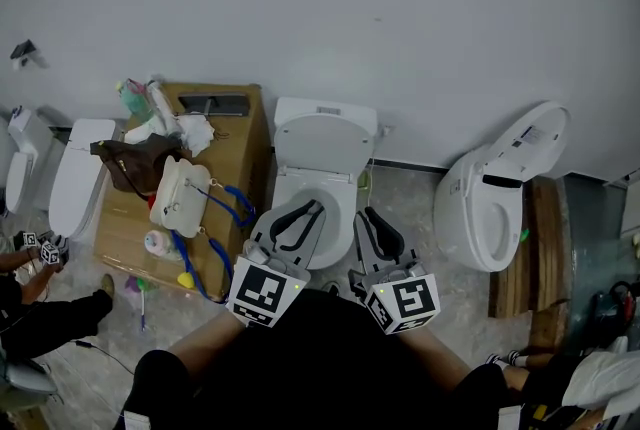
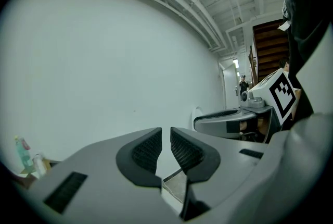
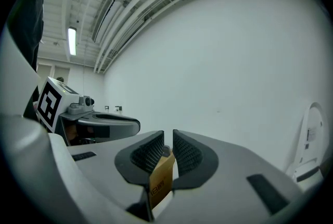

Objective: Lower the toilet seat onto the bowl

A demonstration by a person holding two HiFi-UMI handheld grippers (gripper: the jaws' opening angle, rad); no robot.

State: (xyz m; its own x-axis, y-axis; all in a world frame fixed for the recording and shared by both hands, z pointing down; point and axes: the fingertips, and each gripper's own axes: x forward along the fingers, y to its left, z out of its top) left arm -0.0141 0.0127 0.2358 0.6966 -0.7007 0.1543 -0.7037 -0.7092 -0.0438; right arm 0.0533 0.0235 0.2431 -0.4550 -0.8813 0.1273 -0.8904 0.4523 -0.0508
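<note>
I hold both claws over the front of the toilet bowl. The toilet seat stands raised against the tank, ahead of and below the claws, its long axis running away from them. The left claw, a slit apart and empty, looks nearer. The right claw is nearly together with a cardboard slip in its gap; I cannot tell if it is pinched.

- Toilet seat: white, oval, raised upright, just right of the cardboard box.
- Bowl: white, uncovered, beside the same box.
</note>
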